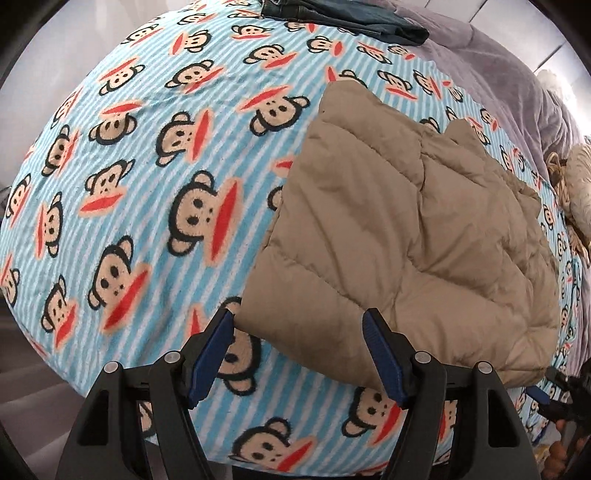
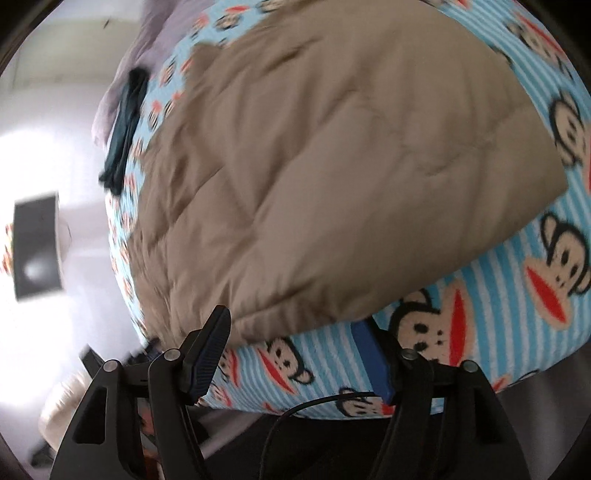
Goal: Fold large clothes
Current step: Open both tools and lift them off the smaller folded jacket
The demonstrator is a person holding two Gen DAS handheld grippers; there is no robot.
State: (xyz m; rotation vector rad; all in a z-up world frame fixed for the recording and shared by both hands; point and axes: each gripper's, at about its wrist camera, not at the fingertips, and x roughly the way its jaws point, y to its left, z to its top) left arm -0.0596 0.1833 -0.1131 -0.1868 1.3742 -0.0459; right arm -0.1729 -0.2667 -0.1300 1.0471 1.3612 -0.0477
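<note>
Left gripper (image 1: 299,325): jaws apart, nothing clamped; the near edge of the folded tan padded jacket (image 1: 406,229) lies just beyond and between the tips, with the blue striped monkey-print blanket (image 1: 147,166) below and to the left. Right gripper (image 2: 295,332): jaws apart, empty; the same jacket (image 2: 332,166) spreads ahead of the tips on the blanket (image 2: 517,295). Farther off, folded dark jeans (image 1: 351,22) and a grey quilt (image 1: 498,66) lie at the bed's far side.
</note>
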